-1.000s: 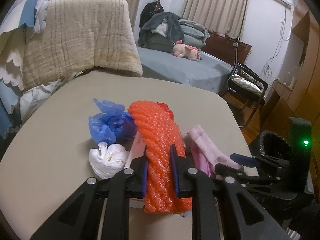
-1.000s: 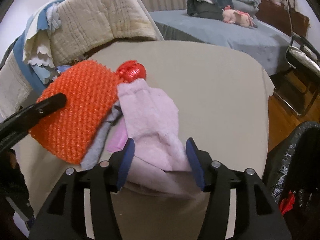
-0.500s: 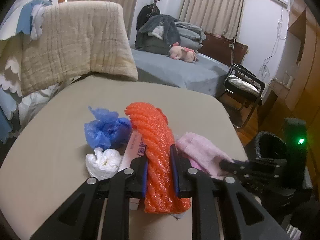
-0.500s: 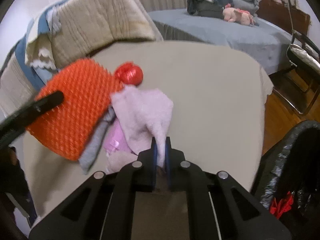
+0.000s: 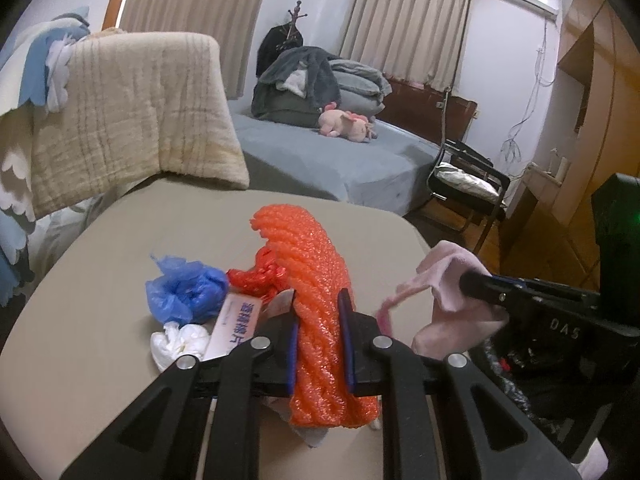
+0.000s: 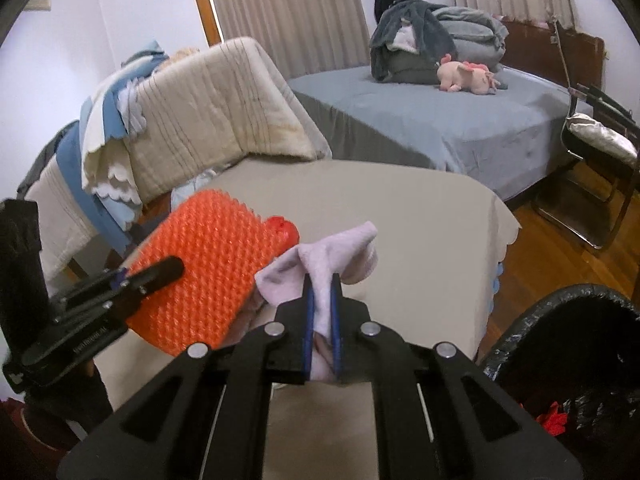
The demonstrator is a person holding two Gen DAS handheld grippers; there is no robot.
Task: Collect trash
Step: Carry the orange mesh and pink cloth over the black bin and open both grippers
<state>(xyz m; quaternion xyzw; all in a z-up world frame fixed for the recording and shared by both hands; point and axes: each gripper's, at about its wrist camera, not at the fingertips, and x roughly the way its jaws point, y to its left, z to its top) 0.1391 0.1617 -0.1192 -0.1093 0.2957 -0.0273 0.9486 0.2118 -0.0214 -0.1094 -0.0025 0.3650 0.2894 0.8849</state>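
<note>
In the left wrist view, the left gripper (image 5: 319, 334) is clamped on the orange foam net (image 5: 316, 280), held above the beige table (image 5: 100, 272). Beside it on the table lie a blue plastic bag (image 5: 186, 292), a white crumpled tissue (image 5: 178, 340), a printed packet (image 5: 236, 326) and what looks like red mesh (image 5: 256, 278), partly hidden. At the right, the right gripper (image 5: 472, 280) pinches the pink cloth (image 5: 448, 280).

In the right wrist view, the right gripper (image 6: 321, 312) is closed on the pink cloth (image 6: 340, 256), lifted off the table (image 6: 420, 240). The orange foam net (image 6: 208, 276) hangs at the left in the left gripper (image 6: 168, 270). A black-lined trash bin (image 6: 568, 340) stands at lower right, something red inside.
</note>
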